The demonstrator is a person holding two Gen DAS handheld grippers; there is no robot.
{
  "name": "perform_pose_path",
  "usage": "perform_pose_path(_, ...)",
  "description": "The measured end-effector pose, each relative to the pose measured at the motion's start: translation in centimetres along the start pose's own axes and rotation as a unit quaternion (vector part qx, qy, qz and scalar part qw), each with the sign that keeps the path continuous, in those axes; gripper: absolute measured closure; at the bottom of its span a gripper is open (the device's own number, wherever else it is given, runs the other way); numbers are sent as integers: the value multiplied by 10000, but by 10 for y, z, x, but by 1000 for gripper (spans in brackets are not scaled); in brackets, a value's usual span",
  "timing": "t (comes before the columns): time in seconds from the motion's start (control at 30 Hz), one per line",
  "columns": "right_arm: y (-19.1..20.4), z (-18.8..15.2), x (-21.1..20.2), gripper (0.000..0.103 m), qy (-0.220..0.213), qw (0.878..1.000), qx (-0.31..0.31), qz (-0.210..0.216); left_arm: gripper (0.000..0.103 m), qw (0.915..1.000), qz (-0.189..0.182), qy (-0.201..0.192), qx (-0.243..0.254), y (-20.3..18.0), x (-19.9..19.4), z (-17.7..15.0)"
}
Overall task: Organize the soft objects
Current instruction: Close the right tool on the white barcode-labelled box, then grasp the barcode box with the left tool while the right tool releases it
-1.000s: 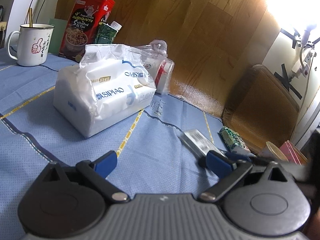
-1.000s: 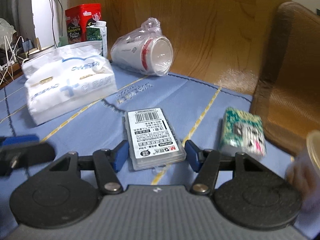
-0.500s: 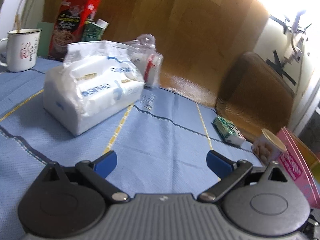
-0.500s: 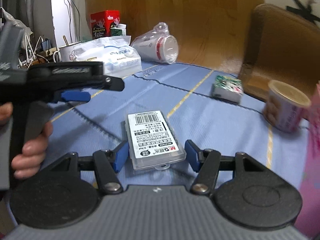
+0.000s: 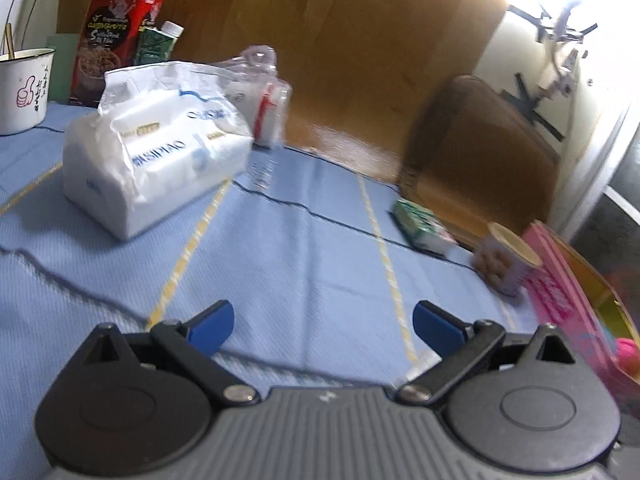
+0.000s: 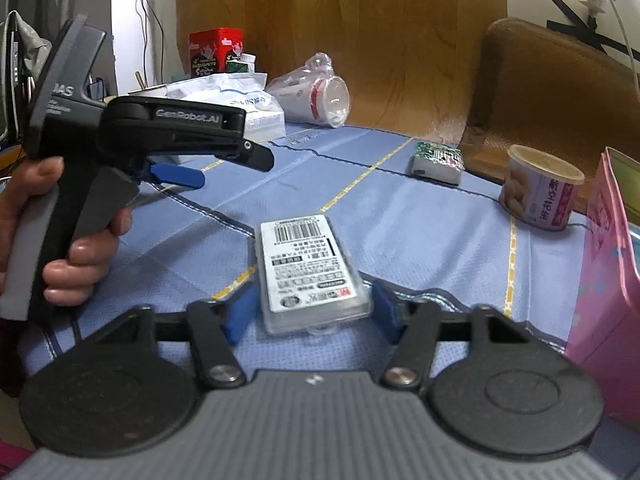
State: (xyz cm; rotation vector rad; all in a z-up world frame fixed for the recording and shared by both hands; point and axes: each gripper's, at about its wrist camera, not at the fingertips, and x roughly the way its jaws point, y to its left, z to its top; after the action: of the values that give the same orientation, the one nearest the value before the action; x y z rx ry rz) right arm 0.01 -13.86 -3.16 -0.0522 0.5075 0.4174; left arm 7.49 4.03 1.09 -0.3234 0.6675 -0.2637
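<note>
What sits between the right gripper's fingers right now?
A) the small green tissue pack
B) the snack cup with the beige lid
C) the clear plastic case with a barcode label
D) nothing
C: in the right wrist view the clear plastic case lies on the blue tablecloth between the open fingers of the right gripper.

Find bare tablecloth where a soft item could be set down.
Free: the blue tablecloth between the tissue pack and the small green packet. Crowded: behind the tissue pack, by the red tin, carton and bagged cups.
</note>
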Motion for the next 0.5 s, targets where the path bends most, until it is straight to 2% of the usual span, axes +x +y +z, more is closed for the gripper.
perform_pose_path(0.1, -15, 0, -4, 41, -60, 9968, 731, 308, 9, 9989, -297, 354, 32, -14, -8, -6)
perform_pose_path(0.2, -35, -1, -5, 41, -82, 9843, 1615, 708, 19, 9964, -451, 722, -16, -29, -5, -9)
perform_pose_path(0.27, -41, -3, -7, 41, -94, 9750, 2010, 942, 40, 9931, -670, 956, -89, -37, 2, -10)
perform_pose_path(0.3, -43, -5, -8, 41, -106, 9718, 2126, 1014, 49, 9923, -697, 1018, -49, -43, 5, -11)
perform_pose_path(0.33, -42, -6, -9, 41, -119, 9710, 2155, 1032, 62, 9912, -736, 1097, -14, -48, 8, -12)
perform_pose_path(0.37, -40, -7, -12, 42, -138, 9717, 2129, 1011, 69, 9896, -841, 1165, -37, -52, 10, -12)
perform_pose_path(0.43, -34, -8, -17, 42, -190, 9763, 1985, 839, 71, 9884, -980, 1156, -58, -62, 10, -10)
perform_pose_path(0.5, -32, -7, -28, 42, -387, 9802, 1837, 634, 71, 9880, -1159, 1017, 120, -77, 5, -4)
